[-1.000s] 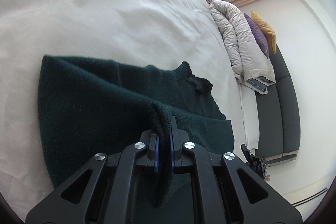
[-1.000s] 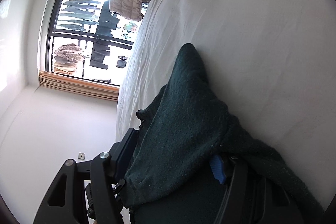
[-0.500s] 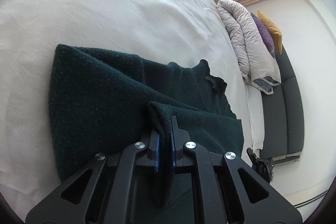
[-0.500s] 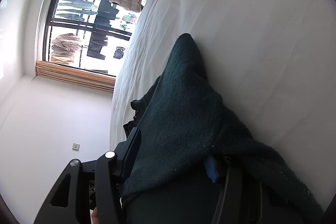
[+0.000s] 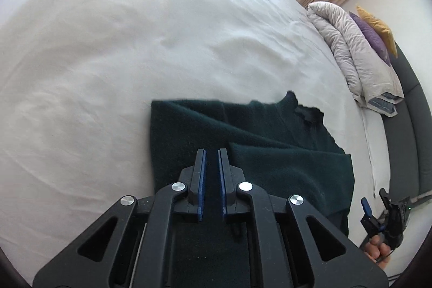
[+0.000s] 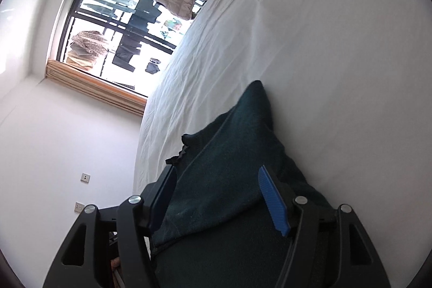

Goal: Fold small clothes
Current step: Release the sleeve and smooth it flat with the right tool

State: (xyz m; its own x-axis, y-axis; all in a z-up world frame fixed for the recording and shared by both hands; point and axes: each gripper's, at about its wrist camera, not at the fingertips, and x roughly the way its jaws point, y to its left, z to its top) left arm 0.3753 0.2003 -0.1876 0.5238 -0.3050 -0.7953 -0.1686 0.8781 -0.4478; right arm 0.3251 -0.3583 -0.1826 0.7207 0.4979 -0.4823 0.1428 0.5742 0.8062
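Evidently a fold has just been laid: the dark green sweater [image 5: 270,147] lies on the white bed [image 5: 135,45], near its edge, as a rough rectangle. One panel is doubled over the body and the neckline points toward the sofa side of the room. The left tongs [image 5: 212,153] hover over the near part of the sweater, their blue pads drawn almost together with only a narrow slit between them. No cloth visibly stands up in that slit, so I judge them closed and empty. The right tongs [image 6: 216,169] are spreading apart. Sweater cloth lies in the gap between their fingers, but the blue face of one pad shows bare, so nothing is clamped there. In the left wrist view that second tool shows small at the bed's edge, held in a hand [image 5: 378,250]. The step in hand looks like the let-go after a fold across the garment, with both tools clear of the wool. The task seems partly done, since the bundle is still long and its top layer sits slightly askew. The next move probably calls for picking a fresh pair of corners at one short end and pinching both layers together. Those corners would then be carried over evenly so the edges meet, as thick knit tends to slide and bunch.
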